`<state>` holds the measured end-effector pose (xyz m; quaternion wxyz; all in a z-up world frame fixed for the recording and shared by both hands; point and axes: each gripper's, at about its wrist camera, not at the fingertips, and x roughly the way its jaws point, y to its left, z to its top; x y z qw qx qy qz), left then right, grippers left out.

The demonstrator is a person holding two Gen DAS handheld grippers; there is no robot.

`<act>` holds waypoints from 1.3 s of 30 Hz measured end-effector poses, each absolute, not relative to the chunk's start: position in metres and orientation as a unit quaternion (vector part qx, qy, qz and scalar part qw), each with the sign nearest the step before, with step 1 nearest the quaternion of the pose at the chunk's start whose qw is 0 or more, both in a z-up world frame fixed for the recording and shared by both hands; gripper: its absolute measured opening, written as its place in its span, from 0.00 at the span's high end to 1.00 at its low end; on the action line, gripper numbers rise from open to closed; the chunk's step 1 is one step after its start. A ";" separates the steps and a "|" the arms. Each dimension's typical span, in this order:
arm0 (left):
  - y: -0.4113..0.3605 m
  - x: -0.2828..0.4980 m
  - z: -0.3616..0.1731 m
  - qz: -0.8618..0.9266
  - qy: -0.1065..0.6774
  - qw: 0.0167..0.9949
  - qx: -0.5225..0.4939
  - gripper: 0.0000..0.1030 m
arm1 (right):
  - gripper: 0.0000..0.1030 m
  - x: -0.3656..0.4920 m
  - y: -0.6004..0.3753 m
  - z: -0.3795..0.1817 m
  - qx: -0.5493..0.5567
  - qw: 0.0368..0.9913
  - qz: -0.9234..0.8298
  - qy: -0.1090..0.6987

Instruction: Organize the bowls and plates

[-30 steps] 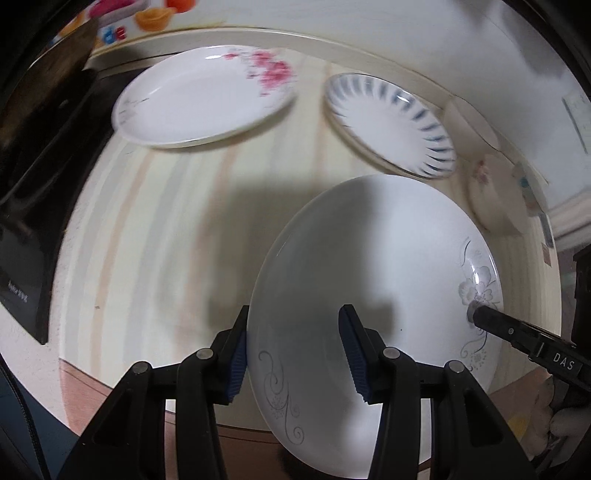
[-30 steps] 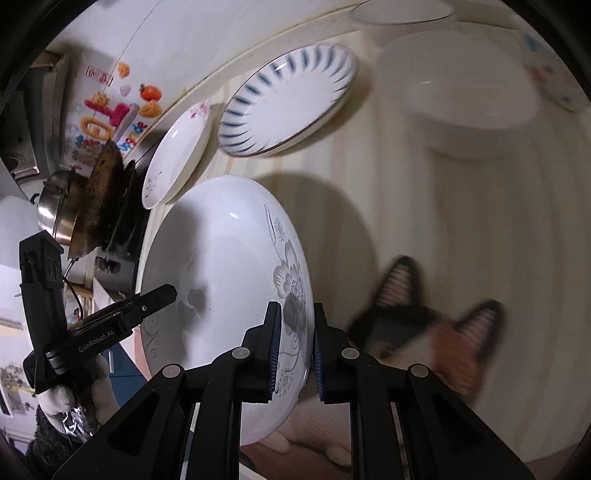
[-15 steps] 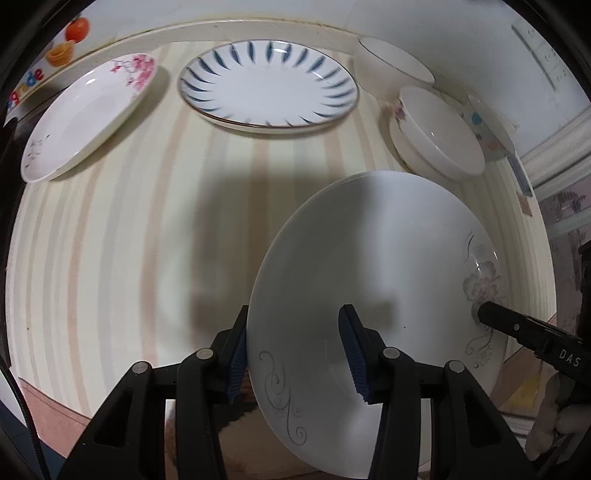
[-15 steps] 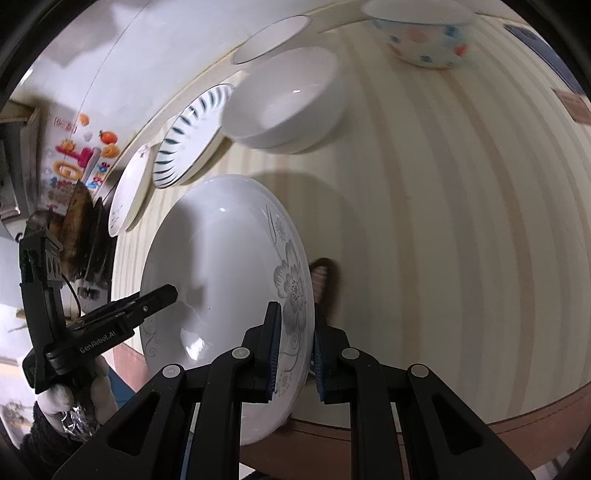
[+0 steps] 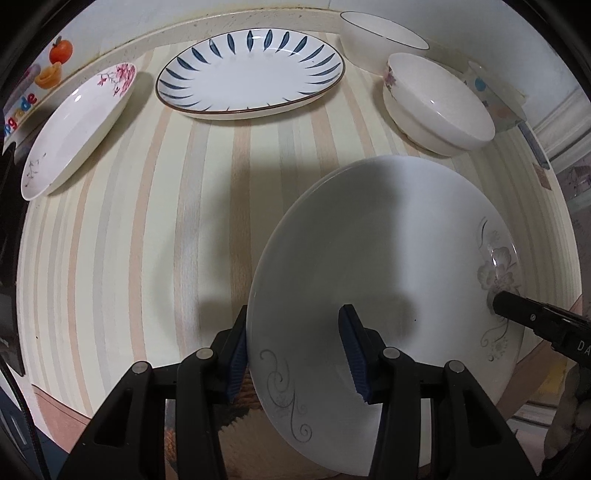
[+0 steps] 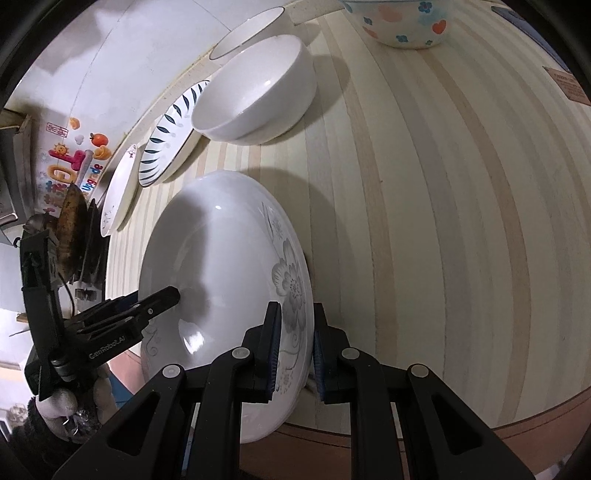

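Note:
Both grippers hold one white plate with a grey flower print [image 5: 384, 266], also in the right wrist view [image 6: 221, 273], just above the striped table near its front edge. My left gripper [image 5: 295, 354] is shut on its near rim. My right gripper [image 6: 295, 354] is shut on the opposite rim by the flower. A blue-leaf plate [image 5: 251, 70] and a pink-blossom plate [image 5: 74, 125] lie at the back left. White bowls [image 5: 439, 107] stand at the back right; the same bowls show in the right wrist view [image 6: 258, 92].
A bowl with coloured hearts and flowers [image 6: 402, 22] stands at the far right. The table's front edge [image 6: 480, 421] is close below the plate. A dark stove with a pan [image 6: 74, 229] lies left of the table. The wall [image 5: 147, 22] is behind the dishes.
The held plate and both grippers have swung to the right along the table; the bowls have come into view and the pink-blossom plate has shifted to the far left.

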<state>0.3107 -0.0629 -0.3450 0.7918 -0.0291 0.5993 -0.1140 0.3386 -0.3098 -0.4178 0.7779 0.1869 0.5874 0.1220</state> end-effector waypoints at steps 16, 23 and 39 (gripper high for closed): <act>0.106 0.341 -0.281 -0.027 0.551 0.821 -0.150 0.54 | 0.55 0.376 -0.238 -0.310 0.215 0.779 0.147 0.571; 0.205 0.396 -0.322 0.065 0.543 0.813 -0.202 0.54 | 0.52 0.499 -0.089 -0.311 0.166 0.784 0.220 0.556; 0.236 0.444 -0.368 0.100 0.527 0.822 -0.191 0.54 | 0.74 0.689 0.081 -0.408 0.081 0.754 0.278 0.590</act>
